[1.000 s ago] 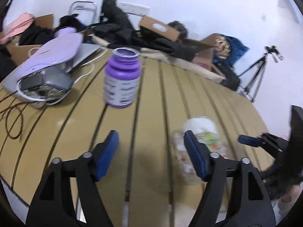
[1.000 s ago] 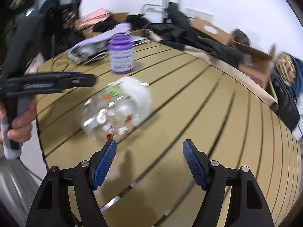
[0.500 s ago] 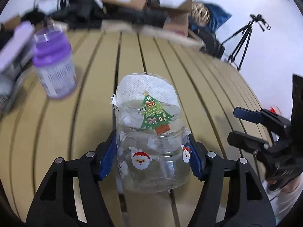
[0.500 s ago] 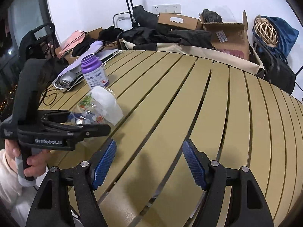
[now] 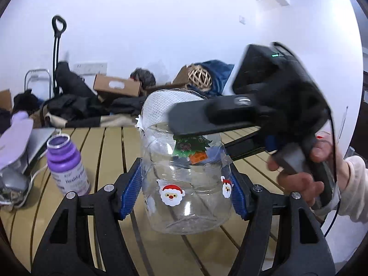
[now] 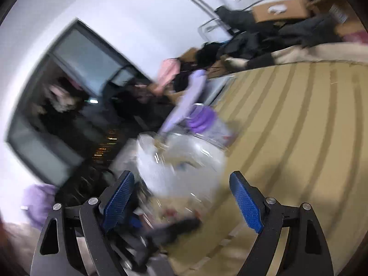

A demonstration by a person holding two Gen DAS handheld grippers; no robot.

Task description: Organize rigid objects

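The jaws of the left gripper [image 5: 185,188] are pinched on the clear jar [image 5: 184,177], one blue pad pressed against each side of its lower body. The jaws of the right gripper [image 6: 181,204] are spread wide, with nothing between the pads, although the blurred jar [image 6: 179,161] is seen just ahead of them, toward 12 o'clock. In the left wrist view, the right gripper is seen reaching in from 3 o'clock, its fingers crossing in front of the jar's upper part.

The jar is held over the slatted table [image 5: 110,142]; whether its base touches the slats cannot be told. Its long axis is roughly upright, tilted slightly, with the white mesh cover [image 5: 165,105] pointing up toward 12 o'clock and the base toward 6 o'clock. Santa stickers and a Christmas-tree sticker are faced toward the left camera.

A purple bottle [image 5: 66,165] is stood upright on the table at 9 o'clock from the jar, apart from it, with its mouth open upward.

The task is judged to be at an early or middle stage: one object is secured in a grasp, but no final placement is shown, and the bottle is judged not yet sorted. A handover or a two-handed adjustment appears likely.
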